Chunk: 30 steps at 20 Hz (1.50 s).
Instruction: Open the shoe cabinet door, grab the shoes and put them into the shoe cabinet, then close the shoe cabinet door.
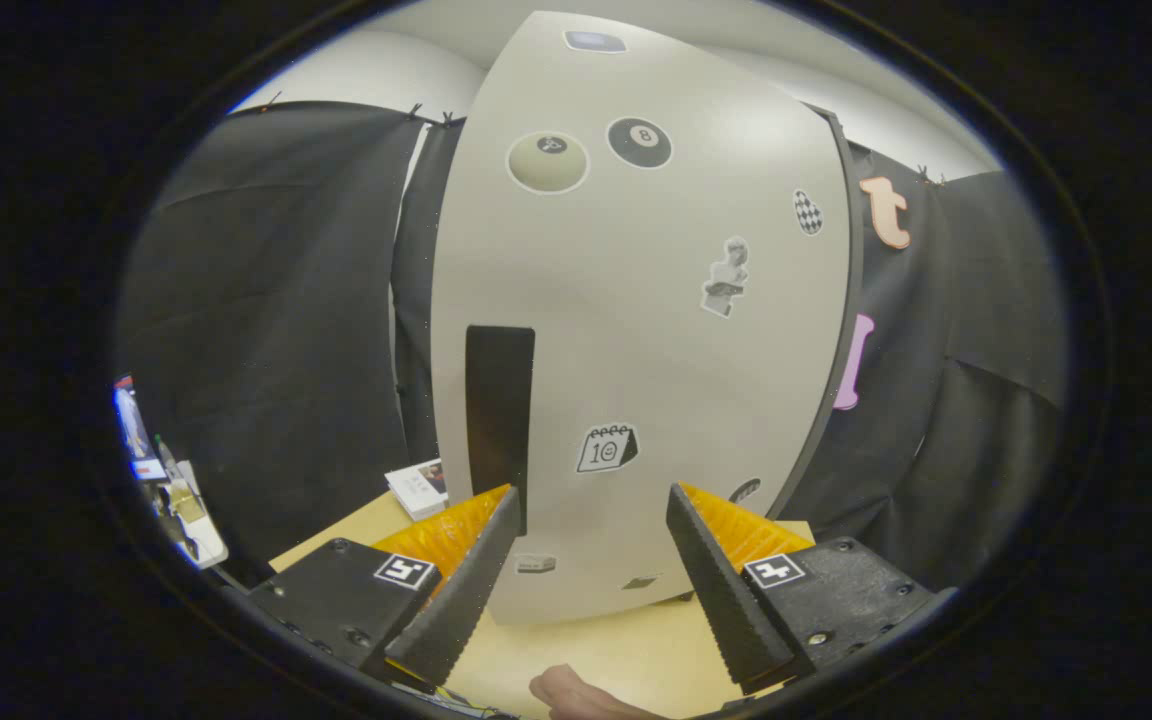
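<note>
The shoe cabinet (pixel 636 330) is a tall pale box standing on a wooden table (pixel 616 650), straight ahead of me. Its door is closed and carries several stickers. A dark vertical handle slot (pixel 499 410) sits on the door's left side, just beyond my left fingertip. My gripper (pixel 593 497) is open, with nothing between its fingers, and its tips are close to the door's lower part.
A small white box (pixel 419 488) lies on the table left of the cabinet. Black cloth walls hang behind and to both sides. Some clutter (pixel 171 490) sits far left. Part of a hand (pixel 576 695) shows below the fingers.
</note>
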Tool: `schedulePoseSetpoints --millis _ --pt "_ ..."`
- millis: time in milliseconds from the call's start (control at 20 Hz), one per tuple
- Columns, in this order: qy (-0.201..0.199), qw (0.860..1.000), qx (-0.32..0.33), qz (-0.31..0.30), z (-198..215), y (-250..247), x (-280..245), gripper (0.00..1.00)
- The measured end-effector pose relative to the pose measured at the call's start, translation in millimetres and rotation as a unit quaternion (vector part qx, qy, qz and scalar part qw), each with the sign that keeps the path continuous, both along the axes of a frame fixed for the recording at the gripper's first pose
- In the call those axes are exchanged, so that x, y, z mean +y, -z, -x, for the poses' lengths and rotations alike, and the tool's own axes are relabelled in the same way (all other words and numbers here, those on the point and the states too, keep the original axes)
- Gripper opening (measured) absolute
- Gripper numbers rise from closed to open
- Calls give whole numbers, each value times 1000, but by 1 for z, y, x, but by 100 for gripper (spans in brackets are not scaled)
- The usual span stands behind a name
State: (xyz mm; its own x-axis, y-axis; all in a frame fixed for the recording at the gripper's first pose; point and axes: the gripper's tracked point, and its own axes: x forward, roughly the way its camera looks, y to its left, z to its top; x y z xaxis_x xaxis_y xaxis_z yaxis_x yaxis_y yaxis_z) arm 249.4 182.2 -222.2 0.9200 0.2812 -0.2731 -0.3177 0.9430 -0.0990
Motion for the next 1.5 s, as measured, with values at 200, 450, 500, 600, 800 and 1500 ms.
schedulePoseSetpoints --millis 200,450,500,600,800,1500 --pt "6 1000 4 -8 -13 -1 11 97" --pt "7 1000 2 -11 -39 -4 27 97" --pt "9 1000 4 -8 -44 -4 30 97" --pt "12 1000 6 -12 -55 -4 37 97" --pt "19 999 14 -22 -64 -2 45 97" --pt "39 997 1 -72 41 -61 -41 97"
